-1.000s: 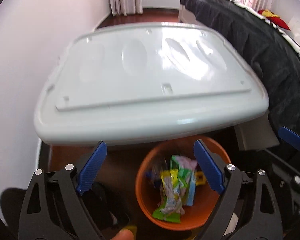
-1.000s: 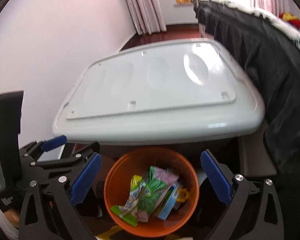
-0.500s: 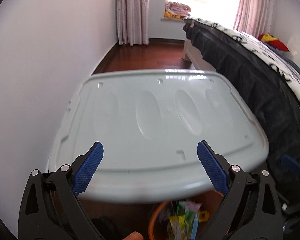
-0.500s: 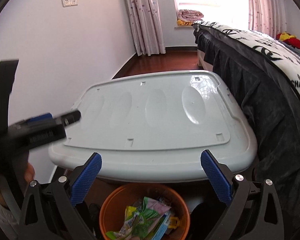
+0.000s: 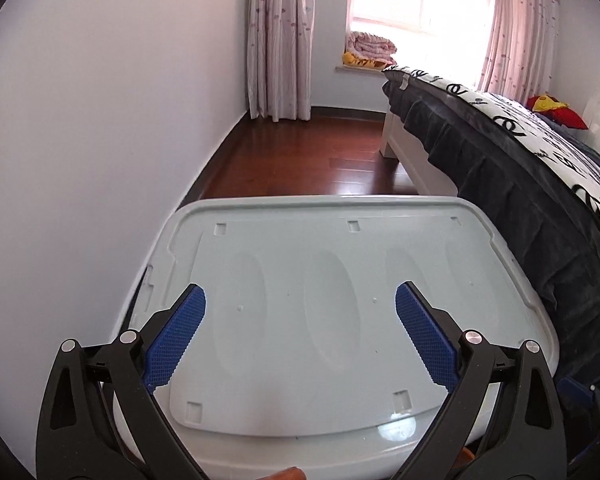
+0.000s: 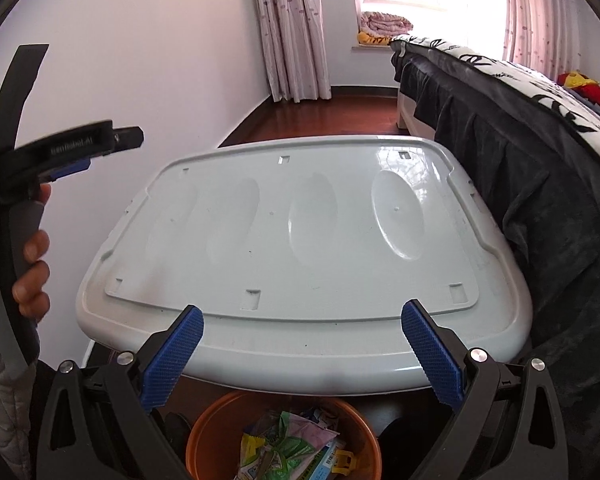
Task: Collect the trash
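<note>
An orange bin [image 6: 208, 440] stands on the floor below the near edge of a pale grey plastic lid [image 6: 300, 240]. It holds several snack wrappers [image 6: 288, 446]. My right gripper [image 6: 300, 320] is open and empty, raised above the bin and level with the lid's near edge. My left gripper [image 5: 300, 308] is open and empty over the lid [image 5: 320, 300]; from the side it shows at the left of the right wrist view [image 6: 72, 152], held in a hand. The bin is hidden in the left wrist view.
A bed with a dark skirted cover [image 6: 520, 168] runs along the right, touching the lid. A white wall [image 5: 80, 160] is close on the left. Wooden floor [image 5: 320, 160] and curtains [image 5: 280, 40] lie beyond.
Both grippers have lifted and tilted up from the bin. The bin has dropped out of the left wrist view and sits lower in the right one. Both stayed open.
</note>
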